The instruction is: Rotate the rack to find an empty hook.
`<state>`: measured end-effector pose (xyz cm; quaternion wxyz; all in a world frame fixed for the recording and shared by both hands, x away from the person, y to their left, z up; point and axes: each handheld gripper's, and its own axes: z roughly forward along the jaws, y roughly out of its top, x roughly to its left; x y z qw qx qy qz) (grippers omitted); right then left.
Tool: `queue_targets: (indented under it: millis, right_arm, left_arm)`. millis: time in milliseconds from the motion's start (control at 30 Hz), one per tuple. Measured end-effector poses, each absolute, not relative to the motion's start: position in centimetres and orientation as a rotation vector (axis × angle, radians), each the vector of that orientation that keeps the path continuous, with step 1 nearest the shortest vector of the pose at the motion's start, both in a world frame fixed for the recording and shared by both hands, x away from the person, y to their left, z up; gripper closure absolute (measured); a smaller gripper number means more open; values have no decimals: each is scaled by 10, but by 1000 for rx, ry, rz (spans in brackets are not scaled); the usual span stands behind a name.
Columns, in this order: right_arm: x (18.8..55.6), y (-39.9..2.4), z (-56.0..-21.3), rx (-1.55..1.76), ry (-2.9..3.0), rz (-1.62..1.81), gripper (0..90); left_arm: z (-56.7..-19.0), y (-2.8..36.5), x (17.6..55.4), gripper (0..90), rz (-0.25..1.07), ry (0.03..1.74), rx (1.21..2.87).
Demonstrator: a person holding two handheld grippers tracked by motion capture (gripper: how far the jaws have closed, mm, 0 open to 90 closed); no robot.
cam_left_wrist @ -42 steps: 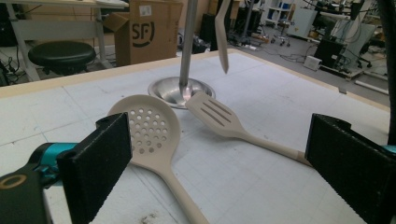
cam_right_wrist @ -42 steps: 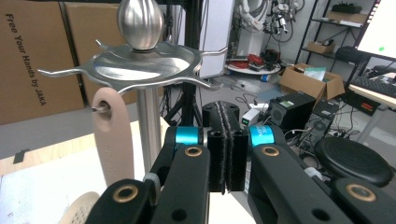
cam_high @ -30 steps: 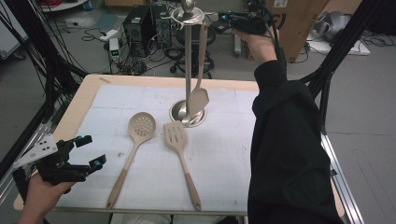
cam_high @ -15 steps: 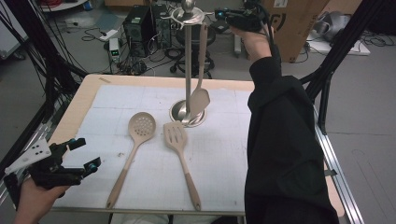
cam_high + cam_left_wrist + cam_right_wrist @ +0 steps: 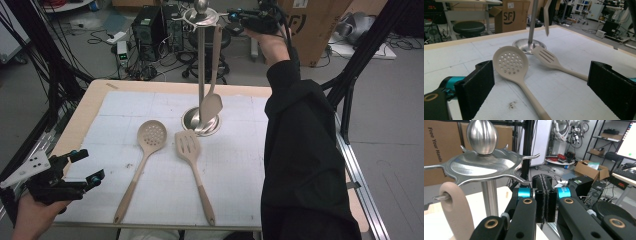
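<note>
A steel utensil stand (image 5: 201,121) rises from the middle of the white mat. A beige spatula (image 5: 211,104) hangs from one of its top hooks (image 5: 482,165), its handle loop (image 5: 451,200) threaded on a prong. My right gripper (image 5: 235,15) is held high beside the stand's top, jaws shut with nothing between them (image 5: 545,197). A beige skimmer (image 5: 151,135) and a slotted turner (image 5: 188,145) lie side by side on the mat. My left gripper (image 5: 90,164) rests open at the near left corner, facing the skimmer (image 5: 510,62) and turner (image 5: 546,57).
The table's wooden edge (image 5: 90,100) frames the mat. Black frame posts stand at both sides. Beyond the table are a cardboard box (image 5: 315,25), a stool and cables on the floor. A person's dark sleeve (image 5: 305,165) covers the mat's right part.
My right gripper has edged slightly left toward the stand's top. The left gripper and the utensils stay where they were.
</note>
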<state>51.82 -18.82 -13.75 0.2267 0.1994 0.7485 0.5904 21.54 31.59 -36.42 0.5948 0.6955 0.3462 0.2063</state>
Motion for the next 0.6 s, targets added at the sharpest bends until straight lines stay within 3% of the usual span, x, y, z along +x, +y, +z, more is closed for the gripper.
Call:
queue_targets:
  millis: [600]
  right_arm:
    - [521, -190, -138, 529, 2060, 1672, 900]
  left_arm:
    - [-366, 318, 216, 78, 483, 821, 1613]
